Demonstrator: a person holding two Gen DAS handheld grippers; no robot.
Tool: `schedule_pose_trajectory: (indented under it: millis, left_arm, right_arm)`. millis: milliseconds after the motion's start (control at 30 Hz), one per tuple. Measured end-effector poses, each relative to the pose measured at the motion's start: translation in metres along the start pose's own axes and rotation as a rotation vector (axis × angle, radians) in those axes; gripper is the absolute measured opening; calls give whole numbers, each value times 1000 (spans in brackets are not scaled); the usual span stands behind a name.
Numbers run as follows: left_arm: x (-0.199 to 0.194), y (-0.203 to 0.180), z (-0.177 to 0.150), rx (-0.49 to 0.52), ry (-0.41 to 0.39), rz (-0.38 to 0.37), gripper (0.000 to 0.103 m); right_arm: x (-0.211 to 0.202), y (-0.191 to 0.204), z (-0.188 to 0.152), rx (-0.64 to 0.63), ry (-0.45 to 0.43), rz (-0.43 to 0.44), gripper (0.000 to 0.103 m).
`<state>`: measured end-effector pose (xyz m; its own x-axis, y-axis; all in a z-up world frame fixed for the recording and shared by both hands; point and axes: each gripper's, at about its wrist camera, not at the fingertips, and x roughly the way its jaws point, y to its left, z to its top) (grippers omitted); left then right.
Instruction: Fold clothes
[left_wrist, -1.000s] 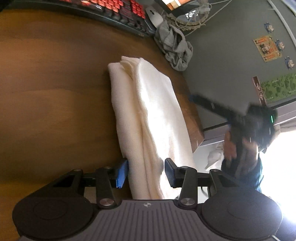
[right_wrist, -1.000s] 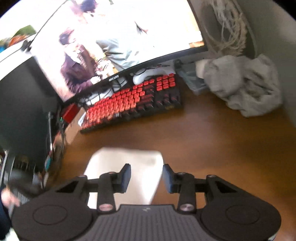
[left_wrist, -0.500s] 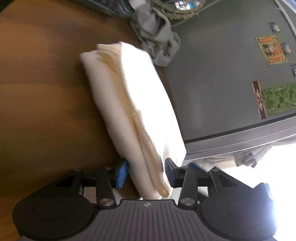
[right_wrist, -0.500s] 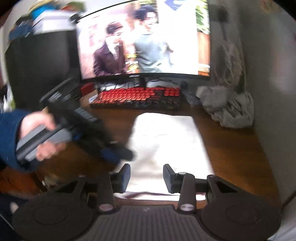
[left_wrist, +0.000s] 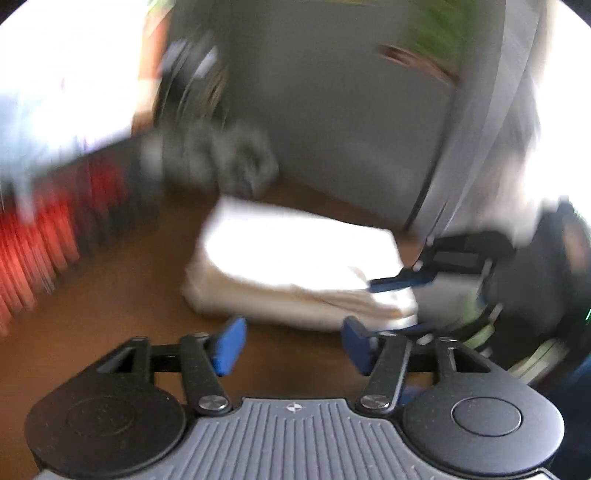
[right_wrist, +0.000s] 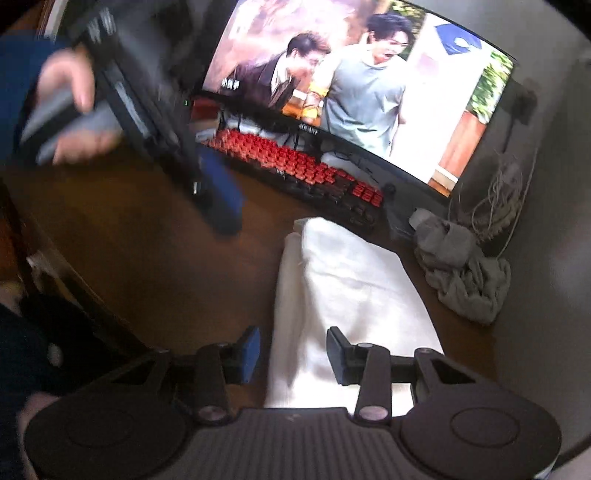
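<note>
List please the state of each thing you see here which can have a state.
White cloth: folded, flat on the desk.
Grey garment: crumpled, unfolded.
Monitor: on, showing video.
Left claw: open, empty.
Right claw: open, straddling the cloth's near end.

A dark brown wooden desk (right_wrist: 155, 280) fills the lower half of the right wrist view. At its far edge a curved monitor (right_wrist: 362, 85) glows with a video scene, and a black keyboard with red keys (right_wrist: 295, 166) lies just in front of it. A grey wall (right_wrist: 546, 258) closes the right side, with a coil of pale cord (right_wrist: 495, 203) against it. In the left wrist view, bright light washes out the upper left.
</note>
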<state>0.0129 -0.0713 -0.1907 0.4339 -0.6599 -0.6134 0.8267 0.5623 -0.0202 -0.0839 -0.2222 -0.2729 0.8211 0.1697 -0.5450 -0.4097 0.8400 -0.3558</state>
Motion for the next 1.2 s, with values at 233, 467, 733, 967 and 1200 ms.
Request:
schedule_pose_trajectory:
  millis: [233, 467, 733, 967, 1200]
  left_arm:
    - [27, -28, 15, 515, -16, 60, 67]
    - [77, -48, 16, 728, 33, -24, 67]
    - [124, -81, 14, 903, 32, -42, 61]
    - [144, -87, 13, 911, 35, -57, 54]
    - [143, -75, 10, 818, 4, -64, 39]
  right_arm:
    - [3, 5, -18, -152, 23, -53, 37]
    - [-4, -57, -51, -186, 27, 11, 38]
    - [-7, -124, -67, -161, 5, 117, 39]
    - [0, -109, -40, -181, -64, 206, 43]
    - [24, -107, -36, -196, -53, 222, 29]
